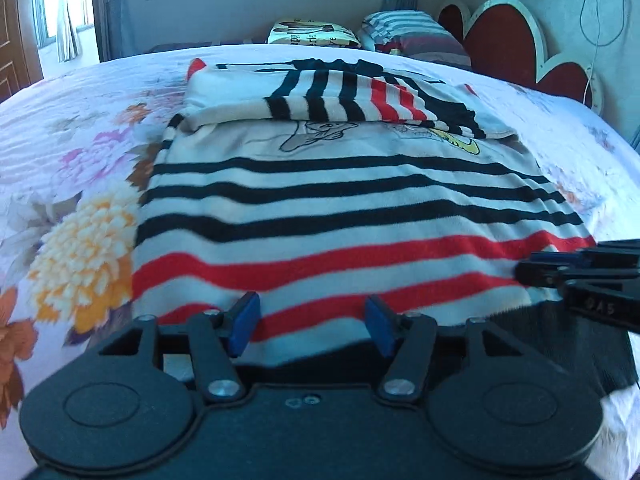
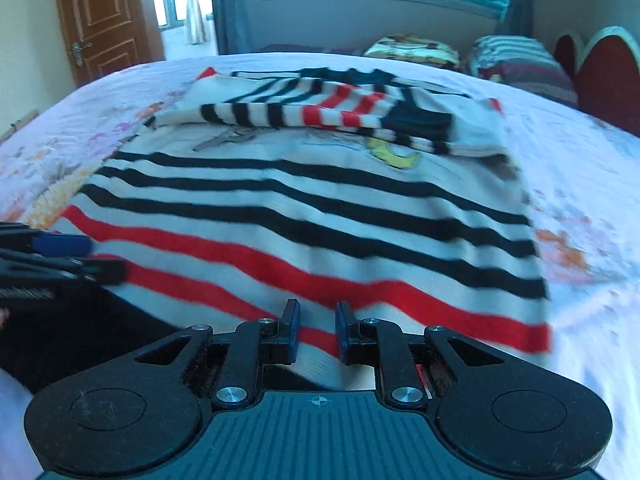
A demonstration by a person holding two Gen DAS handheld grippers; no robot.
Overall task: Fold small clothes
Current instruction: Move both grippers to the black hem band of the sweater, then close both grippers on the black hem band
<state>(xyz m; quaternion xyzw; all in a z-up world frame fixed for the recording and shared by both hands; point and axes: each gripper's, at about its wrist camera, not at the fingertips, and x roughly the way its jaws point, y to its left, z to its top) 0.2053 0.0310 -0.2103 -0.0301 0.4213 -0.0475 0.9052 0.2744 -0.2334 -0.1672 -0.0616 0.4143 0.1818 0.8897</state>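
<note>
A small striped sweater [image 1: 340,208] lies spread on the bed [image 1: 80,92], over a floral sheet [image 1: 84,236], with its black bands toward the far side and its red bands at the near hem. Its sleeves [image 1: 360,96] are folded across the chest at about 12 o'clock, partly covering a cartoon print [image 1: 316,136]. In the left wrist view the left tool [image 1: 314,326] sits at 6 o'clock with its blue pads [image 1: 246,320] spread apart — the red-and-white hem runs between them, and the pads do not appear to press on it. The right tool [image 1: 532,270] comes in from 3 o'clock at the hem's right corner. In the right wrist view the right tool [image 2: 318,332] is at 6 o'clock with its pads [image 2: 294,330] drawn close, and a fold of the hem rises into the narrow gap between them; it looks pinched, though motion blur and the steep angle make the contact hard to confirm. The left tool [image 2: 80,256] shows at 9 o'clock by the hem's left corner. Beyond the sweater, toward 1 o'clock, two pillows [image 1: 412,32] rest by a red headboard [image 1: 504,40], and a wooden door [image 2: 104,16] stands at 11 o'clock in the right wrist view.
</note>
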